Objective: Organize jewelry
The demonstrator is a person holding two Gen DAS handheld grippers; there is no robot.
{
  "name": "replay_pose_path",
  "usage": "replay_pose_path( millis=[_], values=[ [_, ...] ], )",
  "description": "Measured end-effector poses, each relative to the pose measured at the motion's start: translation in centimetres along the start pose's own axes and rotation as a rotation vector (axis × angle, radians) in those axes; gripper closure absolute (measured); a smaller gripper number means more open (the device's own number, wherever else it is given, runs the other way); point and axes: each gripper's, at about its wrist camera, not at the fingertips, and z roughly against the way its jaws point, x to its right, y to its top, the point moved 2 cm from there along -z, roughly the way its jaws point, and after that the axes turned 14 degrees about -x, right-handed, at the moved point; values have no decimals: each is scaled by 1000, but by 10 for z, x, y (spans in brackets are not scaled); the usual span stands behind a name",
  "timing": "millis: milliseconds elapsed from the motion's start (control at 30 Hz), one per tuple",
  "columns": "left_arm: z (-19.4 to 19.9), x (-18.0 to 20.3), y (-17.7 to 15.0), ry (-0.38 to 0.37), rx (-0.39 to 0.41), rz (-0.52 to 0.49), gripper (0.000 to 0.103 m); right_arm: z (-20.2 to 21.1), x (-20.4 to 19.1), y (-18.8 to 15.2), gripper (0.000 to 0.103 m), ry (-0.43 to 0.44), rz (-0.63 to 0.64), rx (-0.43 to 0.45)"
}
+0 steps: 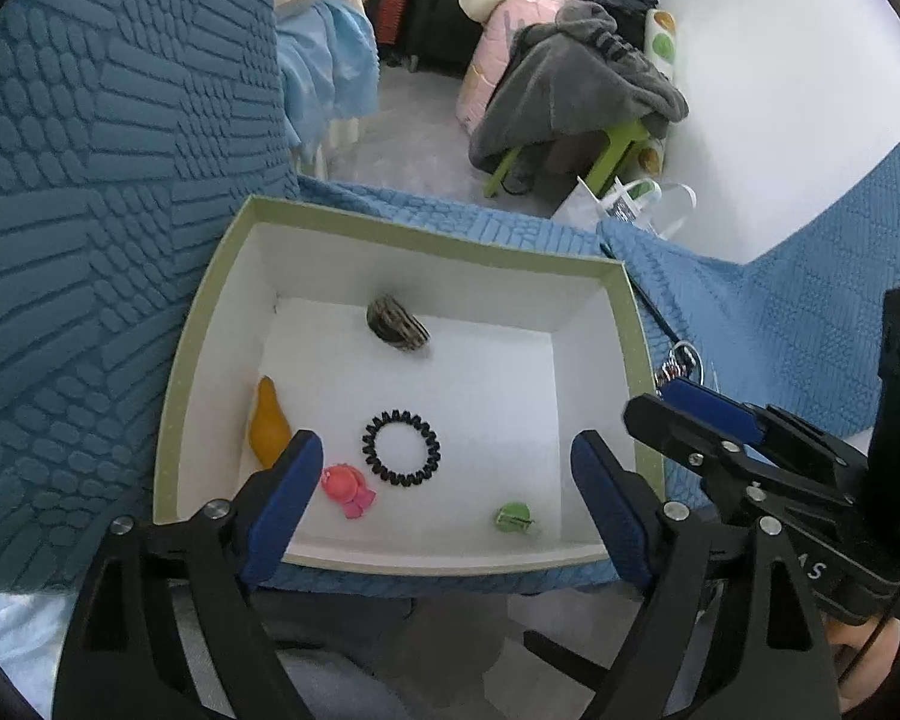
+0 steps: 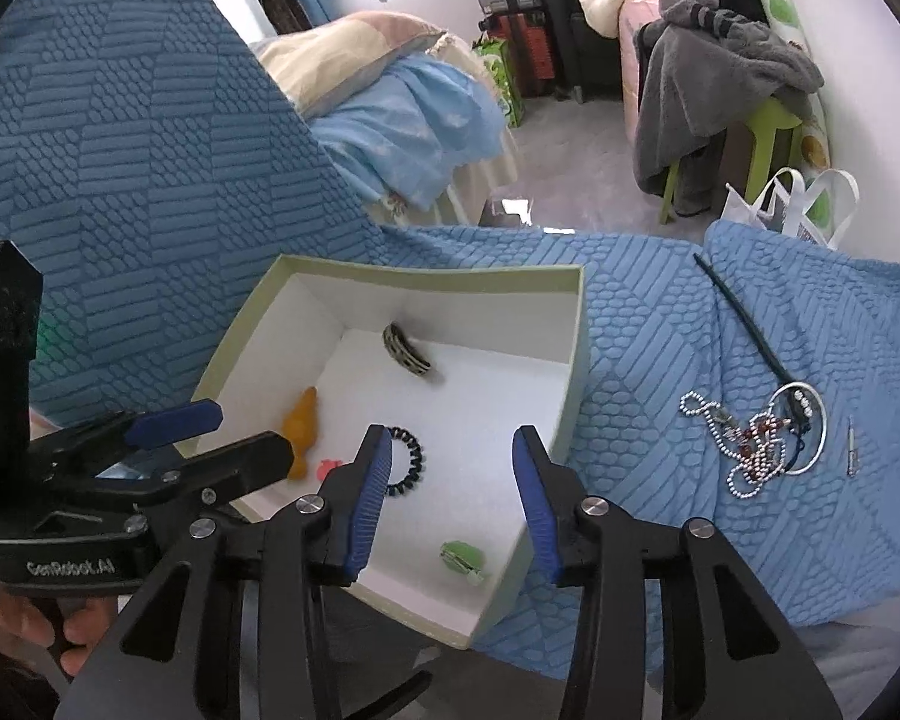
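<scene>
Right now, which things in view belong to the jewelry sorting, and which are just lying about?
Part of the job:
- box, holding black coil hair tie, orange clip, pink clip, green clip, patterned clip
- bead chain tangle, silver ring and black stick on the blue cloth

Just lying about:
- grey blanket
- white bag
- green stool

A blue textured cover [image 2: 660, 312] carries everything. Directly on it sits an open box [image 2: 576, 360] with a pale green rim and white inside, its near edge reaching the cover's front edge. To the right of the box, apart from it, lies a tangle of beaded chains and a silver ring [image 2: 762, 438]. A thin dark stick [image 2: 738, 324] runs from behind that tangle into it. Just right of the tangle lies a small metal pin [image 2: 851, 447].
</scene>
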Motion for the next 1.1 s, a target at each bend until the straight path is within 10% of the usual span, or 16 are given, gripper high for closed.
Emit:
replay_pose_path(
  millis=[567,1100],
  values=[
    [36,82,16,-43,234,-35,21,110,73,-12,64,-81,-8,233],
    [-67,184,2,-134,79,-170,48,70,214,-61,86,-153,-204,162]
  ],
)
